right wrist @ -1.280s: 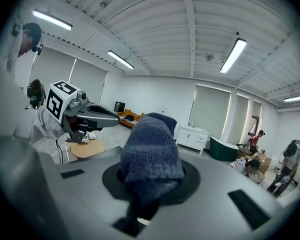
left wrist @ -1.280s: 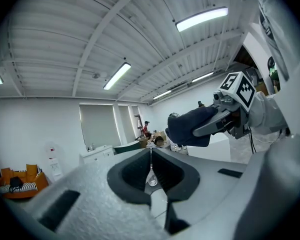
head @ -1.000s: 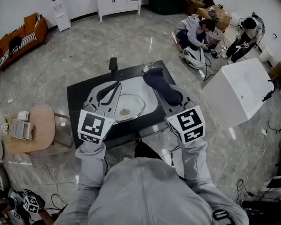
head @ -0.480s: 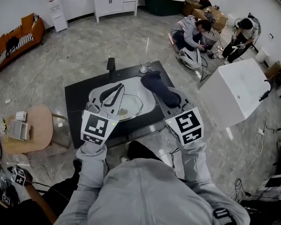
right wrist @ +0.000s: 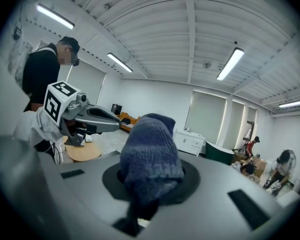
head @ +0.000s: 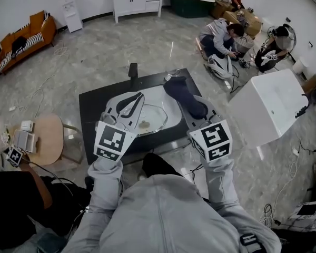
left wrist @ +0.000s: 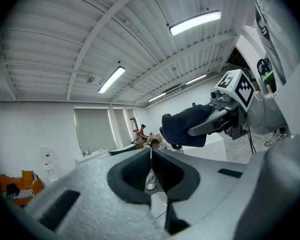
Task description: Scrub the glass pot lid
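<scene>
Head view, steeply downward. A black tabletop [head: 92, 115] carries a white basin [head: 159, 96] at its centre, with a dark faucet [head: 132, 69] at the far edge.

(a) The glass pot lid [head: 149, 121] lies over the near half of the basin, toward the tabletop's near edge, and shows a brownish patch at its middle. The left tool [head: 131, 103] meets the lid at its left rim. In the left gripper view the left tool [left wrist: 151, 159] has its jaws drawn almost together on the thin glass edge of the lid [left wrist: 150, 181], which is seen edge-on.

(b) The right tool [head: 187, 101] holds a dark blue knitted cloth [head: 181, 95] above the right side of the basin, just beside the lid and apart from it. In the right gripper view the right tool [right wrist: 150, 184] is clamped on the cloth [right wrist: 150, 149], which bulges out above the jaws.
</scene>
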Available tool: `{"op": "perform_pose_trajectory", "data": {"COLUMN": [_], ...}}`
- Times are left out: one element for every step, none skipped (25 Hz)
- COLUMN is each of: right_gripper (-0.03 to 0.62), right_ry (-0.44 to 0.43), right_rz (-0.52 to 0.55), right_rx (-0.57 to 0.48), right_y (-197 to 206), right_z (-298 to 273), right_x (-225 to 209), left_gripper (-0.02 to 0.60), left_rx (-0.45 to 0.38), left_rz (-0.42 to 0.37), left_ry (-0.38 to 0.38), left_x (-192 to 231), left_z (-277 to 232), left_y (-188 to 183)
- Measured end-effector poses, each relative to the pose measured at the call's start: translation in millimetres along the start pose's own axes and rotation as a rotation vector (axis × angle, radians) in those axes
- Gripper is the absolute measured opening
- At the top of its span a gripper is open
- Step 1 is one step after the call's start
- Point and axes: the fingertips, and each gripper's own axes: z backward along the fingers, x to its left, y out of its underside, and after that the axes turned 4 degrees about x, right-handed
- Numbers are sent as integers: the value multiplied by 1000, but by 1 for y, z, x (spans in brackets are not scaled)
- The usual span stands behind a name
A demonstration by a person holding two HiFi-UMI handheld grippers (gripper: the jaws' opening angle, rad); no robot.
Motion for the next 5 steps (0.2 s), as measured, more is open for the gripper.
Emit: {"op": "perform_pose_trajectory", "data": {"right_gripper": [55,55,55,55,55], "right_ry": [-1,-1,0,0,0], "right_rz": [-2,-4,-7,-9,-12], "right_rx": [-2,-4,-6,-9,-12], "right_y": [0,-1,-2,-2,-3], "right_z": [-1,-2,-3,-5,-6], "right_x": [1,1,1,2,2], "left_gripper": [29,29,29,29,29], "left_rx": [-1,-2,-2,-2,-2], "left_rz": [1,2,3,3,3], "left_ry": [-1,-2,-3,-4,-4], "left_x": [1,2,3,4,5], "left_z": [1,2,2,3,4], "left_y": [0,1,1,2,3]}}
